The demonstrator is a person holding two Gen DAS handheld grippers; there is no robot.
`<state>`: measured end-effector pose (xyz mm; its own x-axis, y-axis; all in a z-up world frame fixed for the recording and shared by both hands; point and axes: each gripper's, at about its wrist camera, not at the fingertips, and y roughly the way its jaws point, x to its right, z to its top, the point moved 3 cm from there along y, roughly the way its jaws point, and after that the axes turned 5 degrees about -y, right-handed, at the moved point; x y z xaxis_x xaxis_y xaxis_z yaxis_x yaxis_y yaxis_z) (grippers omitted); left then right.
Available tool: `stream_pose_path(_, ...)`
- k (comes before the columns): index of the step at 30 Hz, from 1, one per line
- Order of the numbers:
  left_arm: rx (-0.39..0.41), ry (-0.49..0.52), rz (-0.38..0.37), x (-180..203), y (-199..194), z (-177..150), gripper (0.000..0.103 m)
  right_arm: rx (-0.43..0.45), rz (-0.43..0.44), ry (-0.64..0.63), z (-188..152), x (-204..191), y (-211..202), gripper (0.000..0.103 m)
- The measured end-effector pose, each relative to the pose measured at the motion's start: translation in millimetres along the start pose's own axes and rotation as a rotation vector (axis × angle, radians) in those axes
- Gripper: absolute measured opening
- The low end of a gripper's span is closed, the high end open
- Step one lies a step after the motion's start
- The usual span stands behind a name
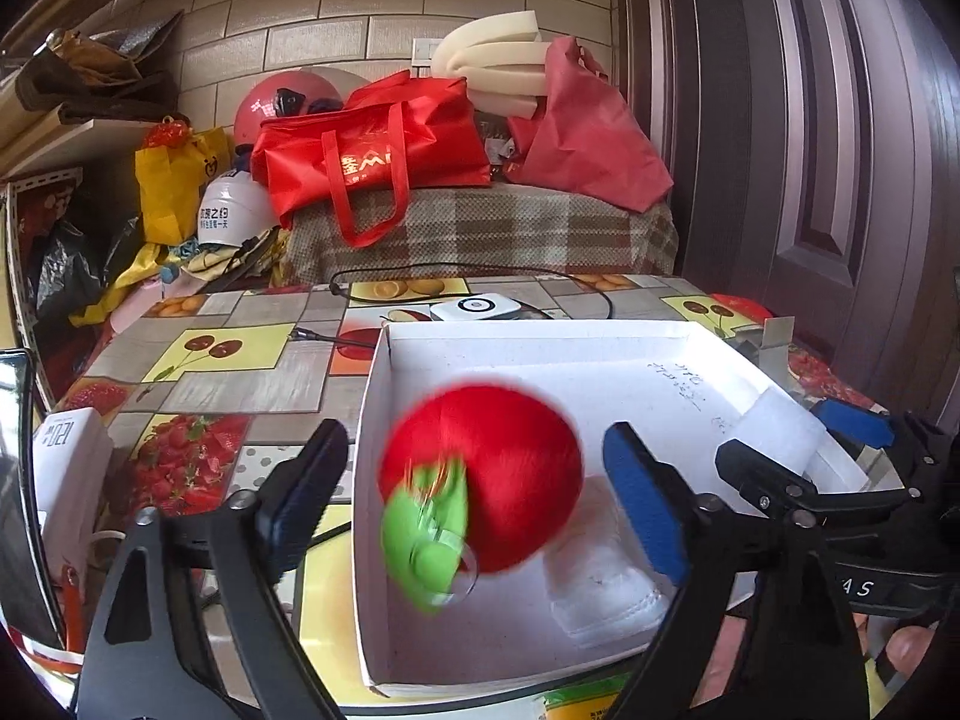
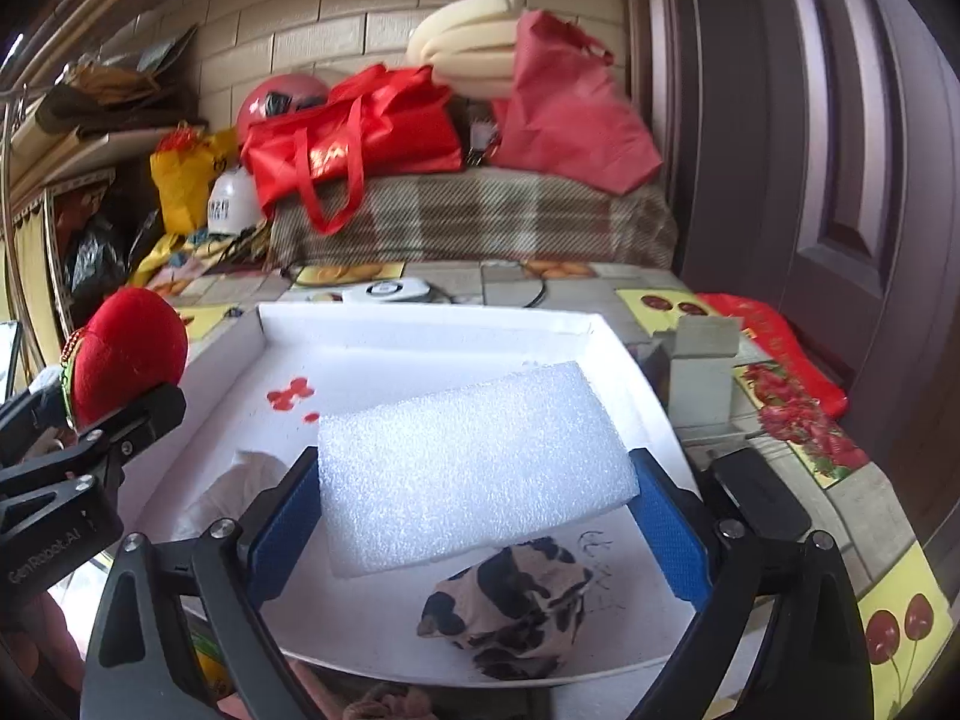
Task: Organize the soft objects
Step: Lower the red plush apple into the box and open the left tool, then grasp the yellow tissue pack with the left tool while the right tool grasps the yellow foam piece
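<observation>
A white shallow box lies on the fruit-pattern table; it also shows in the right wrist view. My left gripper is open over the box. A red plush apple with a green leaf is blurred between its fingers, touching neither pad; it also shows in the right wrist view. My right gripper is shut on a white foam block, held over the box. A black-and-cream patterned cloth and a white cloth lie in the box.
A white charger with cable lies behind the box. A small grey box stands to the right. Red bags sit on a plaid-covered seat behind. A white carton stands at the left. A dark door is at the right.
</observation>
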<state>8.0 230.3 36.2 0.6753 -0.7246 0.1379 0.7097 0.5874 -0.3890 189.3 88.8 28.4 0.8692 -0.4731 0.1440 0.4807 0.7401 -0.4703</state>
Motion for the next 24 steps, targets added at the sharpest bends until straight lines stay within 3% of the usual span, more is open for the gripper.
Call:
stream_pose_path(1, 0.007, 0.005, 0.000, 1.0, -1.5, -0.2, 0.103, -0.002, 0.001, 0.006, -0.7, 0.2, -0.1, 0.103)
stream_pose_path(5, 0.029, 0.030, 0.007, 5.9, -4.3, 0.1, 0.103, 0.002, 0.000, 0.018, -1.5, 2.3, -2.0, 0.103)
stream_pose_path(11, 0.082, -0.030, -0.009, -5.7, -15.3, 1.9, 0.103, 0.081, -0.031, 0.010, 0.4, 1.0, -16.6, 0.103)
stream_pose_path(16, 0.077, -0.003, -0.017, -4.1, -28.5, -3.3, 0.103, 0.130, -0.034, 0.040, -3.4, 7.8, -33.1, 0.103)
stream_pose_path(24, 0.078, 0.014, 0.015, -6.3, -51.1, -14.2, 0.103, 0.134, -0.046, 0.060, -14.5, 21.2, -51.4, 0.103)
